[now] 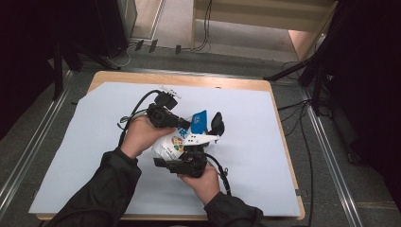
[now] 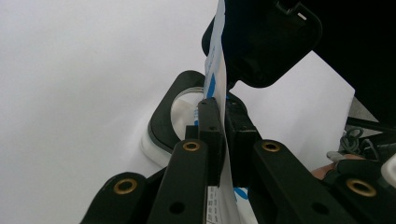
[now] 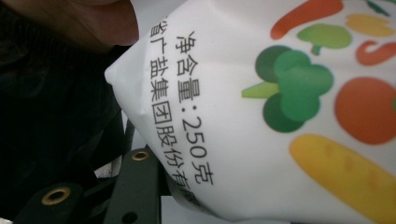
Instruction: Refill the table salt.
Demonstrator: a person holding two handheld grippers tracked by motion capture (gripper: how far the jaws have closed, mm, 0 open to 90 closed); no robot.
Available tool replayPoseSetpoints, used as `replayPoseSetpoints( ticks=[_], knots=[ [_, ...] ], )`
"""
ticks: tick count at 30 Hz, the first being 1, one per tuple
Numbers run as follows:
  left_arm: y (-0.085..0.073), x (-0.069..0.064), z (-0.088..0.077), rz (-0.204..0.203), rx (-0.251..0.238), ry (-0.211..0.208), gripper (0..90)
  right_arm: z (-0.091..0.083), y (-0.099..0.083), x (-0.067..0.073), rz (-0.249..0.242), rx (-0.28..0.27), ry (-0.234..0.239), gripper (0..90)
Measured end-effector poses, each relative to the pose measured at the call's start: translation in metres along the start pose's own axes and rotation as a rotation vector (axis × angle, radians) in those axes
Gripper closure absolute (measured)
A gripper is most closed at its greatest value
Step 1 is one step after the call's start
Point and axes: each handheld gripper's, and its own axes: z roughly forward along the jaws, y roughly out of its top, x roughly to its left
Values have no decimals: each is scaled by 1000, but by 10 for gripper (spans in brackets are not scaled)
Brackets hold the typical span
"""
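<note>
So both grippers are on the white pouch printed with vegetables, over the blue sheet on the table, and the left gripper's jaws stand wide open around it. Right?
Not quite: the left gripper is shut on the pouch's flat edge, as the left gripper view shows. The rest stands: the right gripper is on the pouch too, above the blue sheet.

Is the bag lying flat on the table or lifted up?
Lifted up. The bag hangs above the white sheet, its thin edge pinched in the left gripper, with the right gripper at its lower part.
</note>
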Motion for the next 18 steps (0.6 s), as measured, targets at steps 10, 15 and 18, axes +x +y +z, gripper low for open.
replayPoseSetpoints(
  ticks=[10,15,18],
  knots=[
    [1,0,0,5,11,-12,876,-1,1,-1,11,0,24,624],
    [1,1,0,4,14,-9,876,-2,2,-1,18,4,30,624],
    [2,1,0,7,12,-10,875,-2,3,-1,16,3,34,624]
  ],
)
